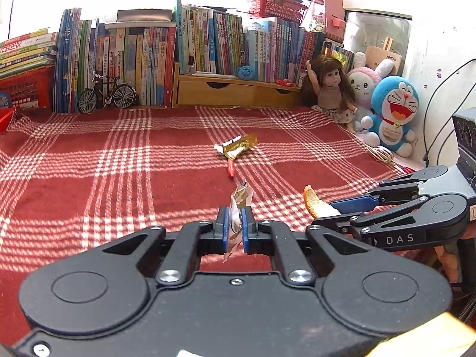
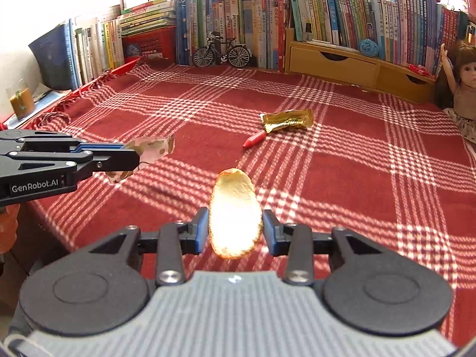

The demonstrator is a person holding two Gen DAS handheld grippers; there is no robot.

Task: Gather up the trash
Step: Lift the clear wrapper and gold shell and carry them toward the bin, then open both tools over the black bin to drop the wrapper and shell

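Left hand-held gripper (image 1: 236,226): pinching a crumpled wrapper (image 1: 239,208) at lower centre of its view, pads pressed against it.
Right hand-held gripper (image 2: 235,230): holding an orange peel (image 2: 235,214) between its pads, lower centre of its view.
Gold wrapper (image 1: 239,145): lying on the cloth mid-frame, well apart from both grippers.
Red cap (image 1: 231,170): lying just below the gold wrapper, touching it.
Plaid cloth (image 1: 119,163): covering the surface.
Books (image 1: 142,62): standing along the top.

The right gripper (image 2: 235,229) holds an orange peel (image 2: 235,214); a gold wrapper (image 2: 287,120) lies ahead, the left gripper (image 2: 131,156) beside.
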